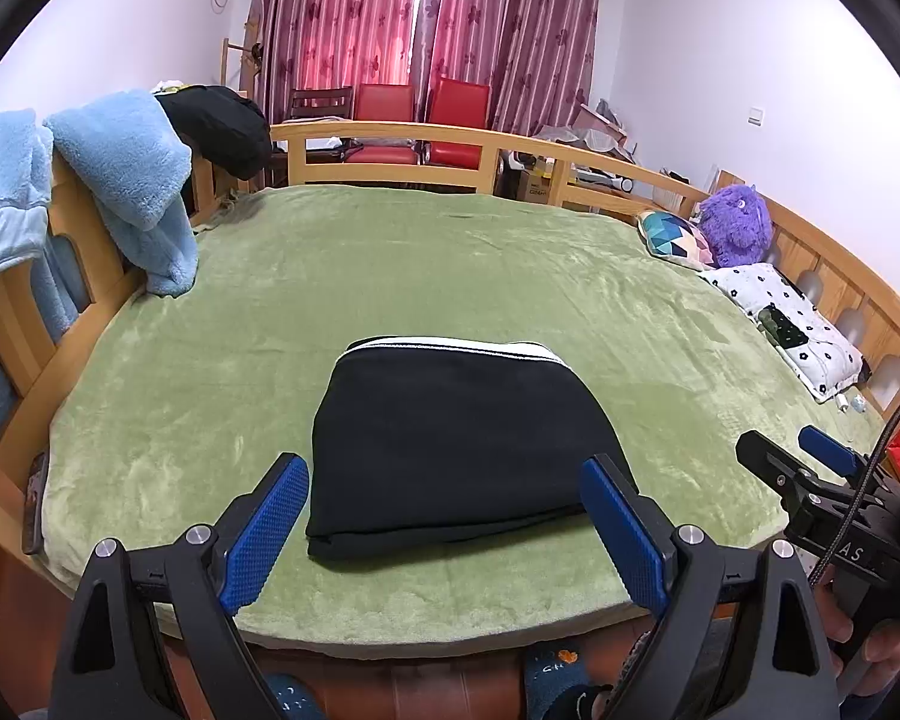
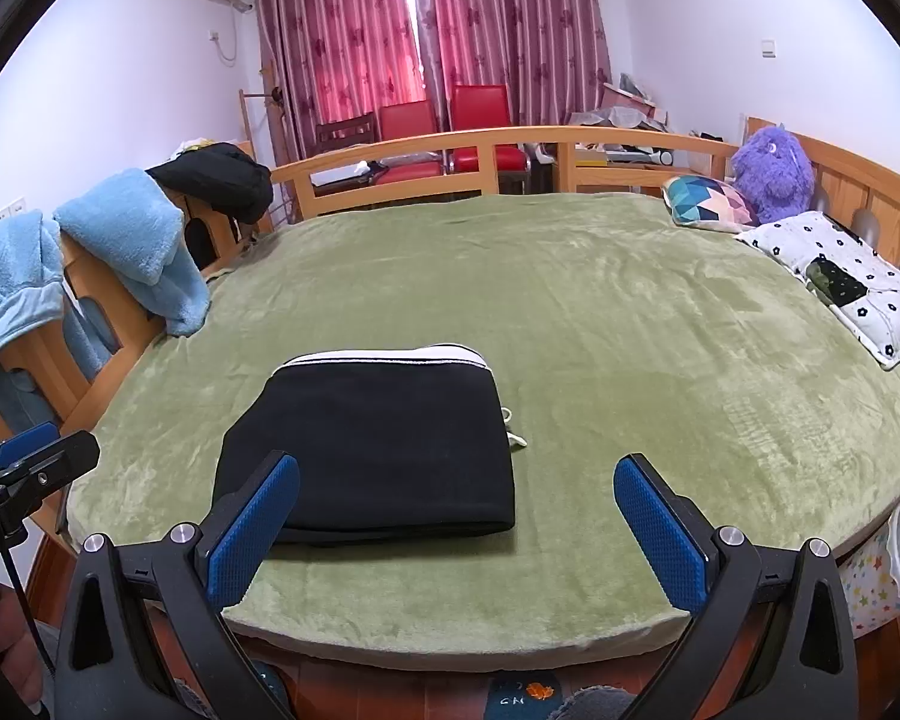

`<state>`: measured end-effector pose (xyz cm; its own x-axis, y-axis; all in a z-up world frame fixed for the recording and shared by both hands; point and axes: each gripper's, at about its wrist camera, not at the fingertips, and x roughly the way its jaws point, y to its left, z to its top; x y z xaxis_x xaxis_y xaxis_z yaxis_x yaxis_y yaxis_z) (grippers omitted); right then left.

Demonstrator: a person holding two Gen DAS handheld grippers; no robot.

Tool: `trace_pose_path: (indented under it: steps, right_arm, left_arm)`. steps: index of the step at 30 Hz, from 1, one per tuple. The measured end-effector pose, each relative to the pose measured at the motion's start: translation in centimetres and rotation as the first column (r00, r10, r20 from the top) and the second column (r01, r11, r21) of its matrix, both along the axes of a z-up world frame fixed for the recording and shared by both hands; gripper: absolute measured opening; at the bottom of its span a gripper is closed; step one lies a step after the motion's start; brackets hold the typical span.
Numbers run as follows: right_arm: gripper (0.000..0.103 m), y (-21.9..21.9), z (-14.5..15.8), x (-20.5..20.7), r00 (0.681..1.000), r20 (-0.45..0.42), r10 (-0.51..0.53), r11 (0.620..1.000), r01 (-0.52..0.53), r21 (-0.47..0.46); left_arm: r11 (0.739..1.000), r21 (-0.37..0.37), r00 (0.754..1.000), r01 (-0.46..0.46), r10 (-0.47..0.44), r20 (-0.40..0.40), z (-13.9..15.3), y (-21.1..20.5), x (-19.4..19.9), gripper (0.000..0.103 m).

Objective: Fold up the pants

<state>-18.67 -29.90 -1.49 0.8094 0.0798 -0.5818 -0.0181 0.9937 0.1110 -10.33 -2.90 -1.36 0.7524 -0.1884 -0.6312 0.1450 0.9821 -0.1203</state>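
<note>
Both grippers held wide apart and empty over folded pants (image 1: 456,450).
The bundle lies low centre on the green blanket (image 1: 450,252), clear of the left gripper (image 1: 444,516) and right gripper (image 2: 456,516); a snagged edge could undo the fold.

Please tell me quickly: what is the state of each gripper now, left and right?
Left gripper: open, holding nothing; the folded black pants with white waistband lie beyond it on the green fleece blanket.
Right gripper: open, holding nothing.
</note>
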Motion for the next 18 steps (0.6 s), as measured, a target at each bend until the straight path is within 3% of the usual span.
trace_pose_path:
  steps: [18]
  right_arm:
    - [0.103, 0.16, -0.27, 0.29, 1.000, 0.003, -0.010, 1.000, 0.010, -0.004]
  left_arm:
    - [1.000, -0.004, 1.000, -0.001, 0.001, -0.001, 0.10, 0.04, -0.01, 0.092]
